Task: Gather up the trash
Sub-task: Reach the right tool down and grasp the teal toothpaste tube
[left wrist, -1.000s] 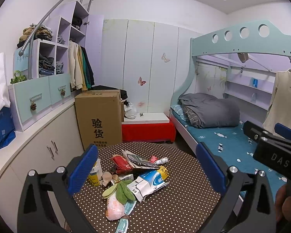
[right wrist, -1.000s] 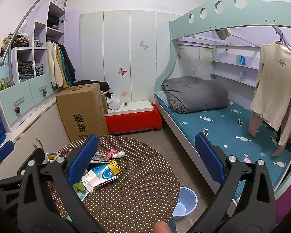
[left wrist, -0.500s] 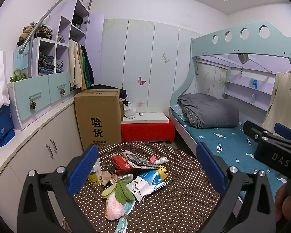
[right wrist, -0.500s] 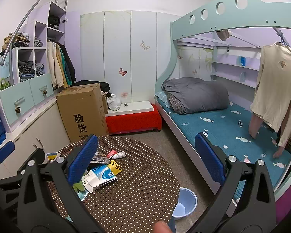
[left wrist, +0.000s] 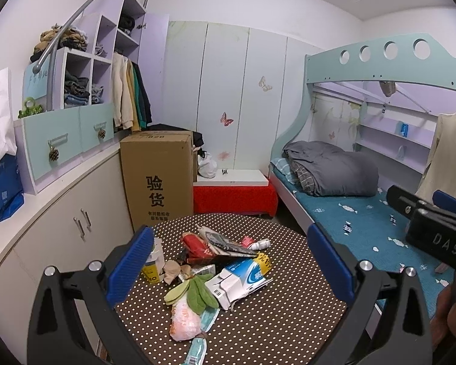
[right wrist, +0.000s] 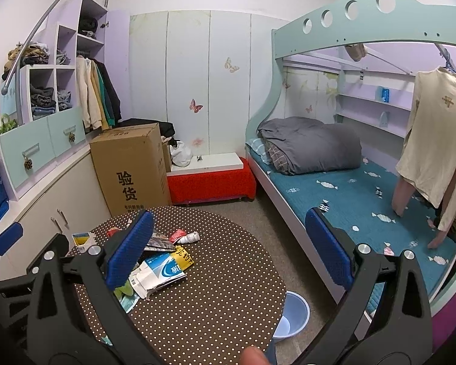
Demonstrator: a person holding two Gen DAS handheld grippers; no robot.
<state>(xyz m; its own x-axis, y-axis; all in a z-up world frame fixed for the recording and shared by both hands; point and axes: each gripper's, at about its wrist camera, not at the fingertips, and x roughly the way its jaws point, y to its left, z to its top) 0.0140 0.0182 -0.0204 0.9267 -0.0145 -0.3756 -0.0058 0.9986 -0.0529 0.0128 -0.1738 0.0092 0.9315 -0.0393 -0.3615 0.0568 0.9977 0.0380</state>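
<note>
Both the left tongs (left wrist: 228, 261) and the right tongs (right wrist: 228, 249) hang with jaws wide apart above the round dotted tabletop (left wrist: 276, 319), holding nothing. The trash (left wrist: 215, 270), wrappers, a torn carton and a small tube, lies heaped on the tabletop's left half. Beyond stand a cardboard box (left wrist: 158, 176) and a bed (right wrist: 343, 194); a blue bucket (right wrist: 291, 316) sits on the floor beside the tabletop.
</note>
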